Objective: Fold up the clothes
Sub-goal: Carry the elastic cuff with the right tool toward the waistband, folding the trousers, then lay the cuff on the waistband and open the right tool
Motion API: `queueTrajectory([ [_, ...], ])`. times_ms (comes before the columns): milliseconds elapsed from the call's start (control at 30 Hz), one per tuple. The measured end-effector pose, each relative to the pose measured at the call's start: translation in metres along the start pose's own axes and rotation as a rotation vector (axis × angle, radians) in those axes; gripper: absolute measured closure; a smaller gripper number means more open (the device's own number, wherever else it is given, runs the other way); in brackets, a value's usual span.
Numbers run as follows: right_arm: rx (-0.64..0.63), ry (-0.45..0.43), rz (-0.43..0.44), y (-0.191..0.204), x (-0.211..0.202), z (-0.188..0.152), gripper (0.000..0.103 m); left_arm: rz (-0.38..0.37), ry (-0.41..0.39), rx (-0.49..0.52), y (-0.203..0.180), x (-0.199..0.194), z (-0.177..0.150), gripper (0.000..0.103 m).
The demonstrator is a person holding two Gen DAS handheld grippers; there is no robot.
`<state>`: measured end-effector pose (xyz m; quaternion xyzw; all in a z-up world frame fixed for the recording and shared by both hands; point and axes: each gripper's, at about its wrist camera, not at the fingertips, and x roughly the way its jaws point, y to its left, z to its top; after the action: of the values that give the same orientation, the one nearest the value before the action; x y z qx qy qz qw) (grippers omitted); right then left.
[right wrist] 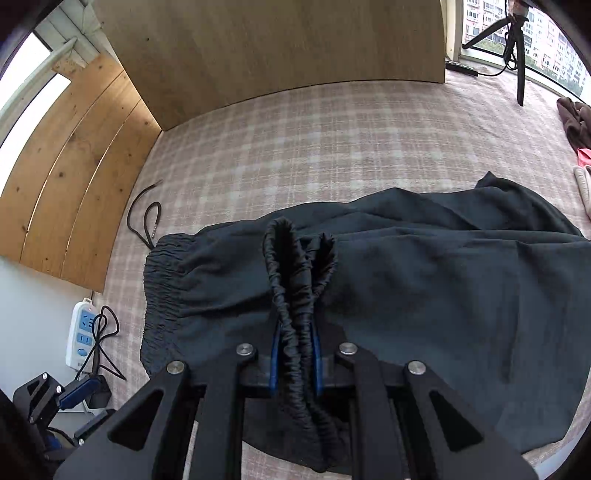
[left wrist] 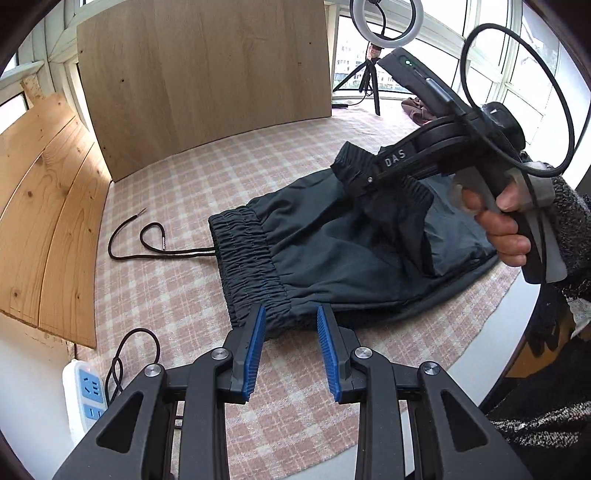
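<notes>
Near the bed's left edge, left gripper (left wrist: 290,354) spread before trousers (left wrist: 332,251) waistband (left wrist: 251,266) — right gripper (right wrist: 295,354) pinching gathered cuffs (right wrist: 299,266); carry level, match edges.

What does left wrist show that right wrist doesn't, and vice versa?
Left wrist only: the open left tongs with blue ribbed pads, hovering near the gathered elastic waistband; the person's hand gripping the right tool's handle; a white ring light.

Right wrist only: the right tongs shut on a bunched elastic cuff; a brown garment at the far right.

Both: the dark trousers on the pink checked cloth, the loose black drawstring, the white power strip, the wooden boards and the tripod.
</notes>
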<state>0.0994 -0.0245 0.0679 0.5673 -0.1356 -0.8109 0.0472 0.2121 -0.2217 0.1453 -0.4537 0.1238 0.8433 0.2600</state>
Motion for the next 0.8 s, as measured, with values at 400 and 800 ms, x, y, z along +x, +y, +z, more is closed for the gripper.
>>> queueTrajectory([
  [400, 0.012, -0.080, 0.302, -0.015, -0.056, 0.012, 0.059, -0.030, -0.020, -0.002, 0.001, -0.002, 0.006, 0.075],
  [800, 0.056, -0.225, 0.284, -0.101, -0.129, 0.000, 0.052, -0.139, -0.032, 0.120, -0.052, 0.049, 0.064, 0.067],
])
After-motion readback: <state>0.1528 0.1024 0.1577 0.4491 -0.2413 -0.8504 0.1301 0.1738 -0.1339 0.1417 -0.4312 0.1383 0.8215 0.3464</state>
